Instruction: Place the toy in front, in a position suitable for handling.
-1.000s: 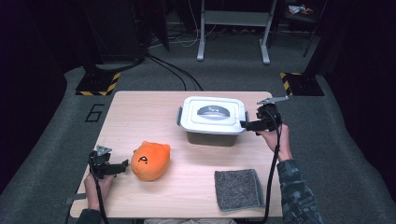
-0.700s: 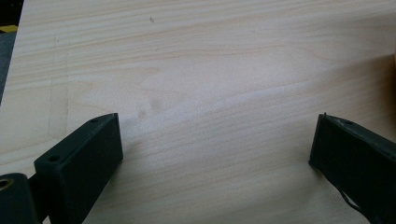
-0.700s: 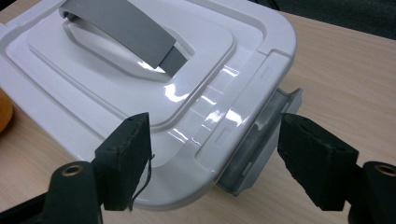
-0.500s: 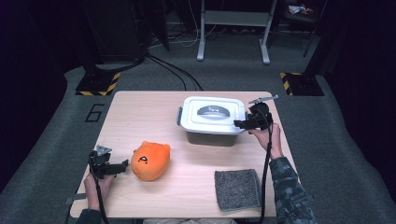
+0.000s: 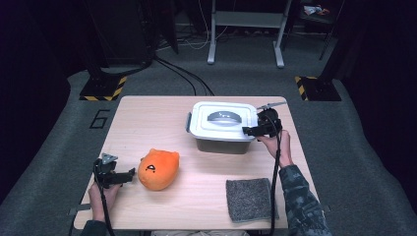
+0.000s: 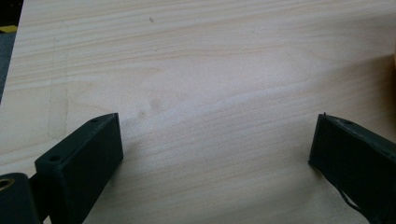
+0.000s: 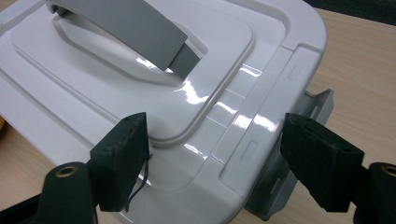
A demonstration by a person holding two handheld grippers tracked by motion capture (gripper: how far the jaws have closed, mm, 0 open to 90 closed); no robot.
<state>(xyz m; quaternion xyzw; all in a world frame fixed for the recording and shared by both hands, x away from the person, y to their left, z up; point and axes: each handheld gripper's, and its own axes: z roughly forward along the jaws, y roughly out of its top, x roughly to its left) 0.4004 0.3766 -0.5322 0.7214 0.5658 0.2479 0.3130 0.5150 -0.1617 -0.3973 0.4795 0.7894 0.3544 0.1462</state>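
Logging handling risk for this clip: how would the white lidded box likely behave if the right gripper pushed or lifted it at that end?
The box looks like stiff, glossy plastic, so the open jaws of the right gripper may slip on it. Its broad, low base suggests it would slide across the table rather than tip. The grey latch at that end looks hinged and might flex or pop.
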